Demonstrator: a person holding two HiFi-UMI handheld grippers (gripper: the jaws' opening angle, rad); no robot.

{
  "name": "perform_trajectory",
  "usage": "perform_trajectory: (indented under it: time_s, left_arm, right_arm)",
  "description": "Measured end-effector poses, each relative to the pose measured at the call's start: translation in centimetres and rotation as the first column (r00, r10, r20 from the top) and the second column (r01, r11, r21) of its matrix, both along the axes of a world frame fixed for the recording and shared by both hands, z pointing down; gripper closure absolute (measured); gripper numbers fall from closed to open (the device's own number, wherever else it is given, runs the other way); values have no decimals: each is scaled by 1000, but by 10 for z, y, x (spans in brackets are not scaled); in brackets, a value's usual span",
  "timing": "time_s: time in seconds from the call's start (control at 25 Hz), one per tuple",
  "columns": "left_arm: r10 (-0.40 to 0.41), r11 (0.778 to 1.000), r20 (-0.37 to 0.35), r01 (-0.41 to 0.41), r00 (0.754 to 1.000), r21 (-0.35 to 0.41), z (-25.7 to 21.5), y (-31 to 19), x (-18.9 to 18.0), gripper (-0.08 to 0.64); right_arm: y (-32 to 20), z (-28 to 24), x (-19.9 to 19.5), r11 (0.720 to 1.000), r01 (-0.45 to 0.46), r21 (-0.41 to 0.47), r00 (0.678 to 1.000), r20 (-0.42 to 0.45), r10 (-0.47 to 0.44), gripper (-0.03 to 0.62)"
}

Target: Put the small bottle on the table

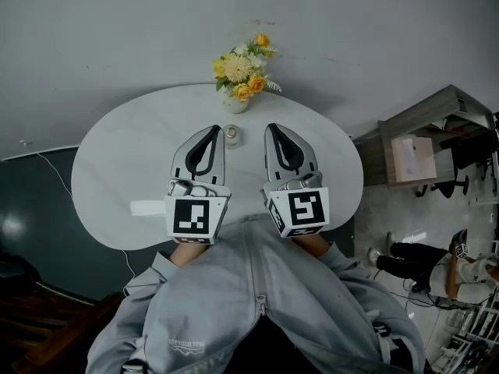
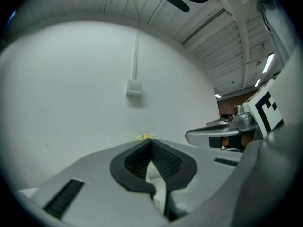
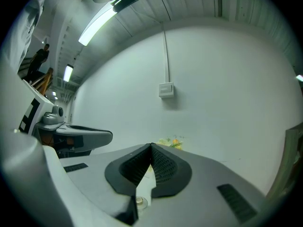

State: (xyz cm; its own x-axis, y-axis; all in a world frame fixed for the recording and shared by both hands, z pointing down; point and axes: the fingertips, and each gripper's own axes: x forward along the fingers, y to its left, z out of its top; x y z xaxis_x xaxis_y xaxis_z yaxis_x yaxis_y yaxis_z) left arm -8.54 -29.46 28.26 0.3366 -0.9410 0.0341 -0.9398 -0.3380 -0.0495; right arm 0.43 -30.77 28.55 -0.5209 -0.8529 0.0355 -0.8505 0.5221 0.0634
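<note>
Desk (image 1: 117,154) surface, smooth, matte white and rounded like a broad oval, carries the small bottle (image 1: 231,135), a squat clear container with a round pale top. It stands upright near the far edge, between the tips of the two tools and just in front of a white vase (image 1: 236,105) of yellow and cream flowers (image 1: 242,68). The left hand-held gripper (image 1: 214,130) is clenched on nothing. In its own view the curved grey shells meet at the tip, and the black ribbed pads (image 2: 166,161) close around only a hollow. The right hand-held gripper (image 1: 274,128) is likewise clenched and empty, its textured black pads (image 3: 163,167) touching at the point. Through the narrow slit below them the bottle's round top shows on the desk, apart from the jaws. Each tool has a tapered, leaf-shaped outline from above and ends near the person in a white cube (image 1: 193,216) printed with black square markers. A soft grey hoodie (image 1: 234,302) fills the lower part of the head view. On the plain white wall a small square box (image 2: 134,87) sits at the foot of a thin vertical conduit.
</note>
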Motion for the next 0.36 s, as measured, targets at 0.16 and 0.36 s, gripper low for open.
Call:
perform_trajectory:
  time_s: [0.16,0.36]
  left_arm:
    - [-1,1000,2,1,1000,-1,-1,4,1,552]
    - [-5,1000,16,6,1000,-11,2,12,3,554]
  right_arm:
    - [4,1,-1,1000,4,-2,1000,-2,-4,566]
    - [13,3,1,1000,7,-4,1000,-5,-7,566]
